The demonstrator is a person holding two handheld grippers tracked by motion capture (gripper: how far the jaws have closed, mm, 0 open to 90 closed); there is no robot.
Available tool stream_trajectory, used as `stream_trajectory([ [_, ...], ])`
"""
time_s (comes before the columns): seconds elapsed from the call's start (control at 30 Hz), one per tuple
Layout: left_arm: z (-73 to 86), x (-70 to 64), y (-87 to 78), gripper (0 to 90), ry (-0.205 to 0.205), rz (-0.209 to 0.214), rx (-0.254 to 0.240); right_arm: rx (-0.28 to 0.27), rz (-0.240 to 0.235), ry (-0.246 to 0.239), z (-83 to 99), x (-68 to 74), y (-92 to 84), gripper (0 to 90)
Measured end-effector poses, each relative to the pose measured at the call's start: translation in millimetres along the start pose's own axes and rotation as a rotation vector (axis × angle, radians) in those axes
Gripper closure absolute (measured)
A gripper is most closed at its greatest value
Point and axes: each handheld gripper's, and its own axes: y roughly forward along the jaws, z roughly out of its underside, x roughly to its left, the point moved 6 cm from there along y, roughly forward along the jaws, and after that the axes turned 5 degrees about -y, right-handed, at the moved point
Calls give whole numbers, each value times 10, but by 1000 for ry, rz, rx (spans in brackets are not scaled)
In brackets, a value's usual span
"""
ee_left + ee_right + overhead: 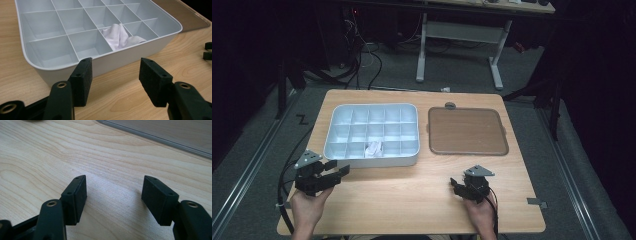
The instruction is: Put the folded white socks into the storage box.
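A white compartment tray (371,134) sits on the left half of the wooden bench (412,195), with its near wall running parallel to the bench's near edge. A crumpled white cloth (374,148) lies in a compartment of the tray's near row, about midway along it. Just right of the tray, with a narrow strip of bare wood between them, lies a flat brown lid (467,131); its far-right corner comes close to the bench's right edge.

The left hand-held gripper (337,172) hovers near the tray's near-left corner, jaws spread and empty, tips just short of the tray wall. The right hand-held gripper (457,184) sits over bare wood nearer than the lid, jaws likewise spread and holding nothing. A broad band of clear bench runs between the two grippers.
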Motion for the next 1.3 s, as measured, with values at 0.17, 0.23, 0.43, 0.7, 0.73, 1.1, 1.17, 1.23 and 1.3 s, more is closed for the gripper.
stream_trajectory([
  [0.17, 33, 23, -1, 447, -15, -3, 2, 0, -1, -1, -1, 0, 0, 374],
  [0.23, 46, 33, 0, 447, -16, -5, 2, 0, 0, 1, 0, 0, 0, 374],
  [0.43, 84, 58, 4, 447, -28, -8, 9, 0, 0, 1, 0, 1, 0, 374],
  [0.7, 150, 94, 18, 446, -37, -10, 16, 0, 0, 1, 0, 1, 0, 373],
  [0.73, 158, 99, 17, 447, -39, -11, 16, 1, 0, 4, 0, 3, -1, 373],
  [1.1, 243, 166, 37, 446, -50, -21, 30, 1, 0, 2, 0, 2, -1, 373],
  [1.17, 259, 187, 48, 446, -56, -25, 34, 0, 0, 1, 0, 1, 0, 374],
  [1.23, 272, 210, 57, 446, -59, -29, 33, 0, 0, 0, 0, 1, 0, 374],
  [1.3, 286, 229, 61, 446, -62, -33, 37, 0, 0, 1, 0, 1, 0, 373],
])
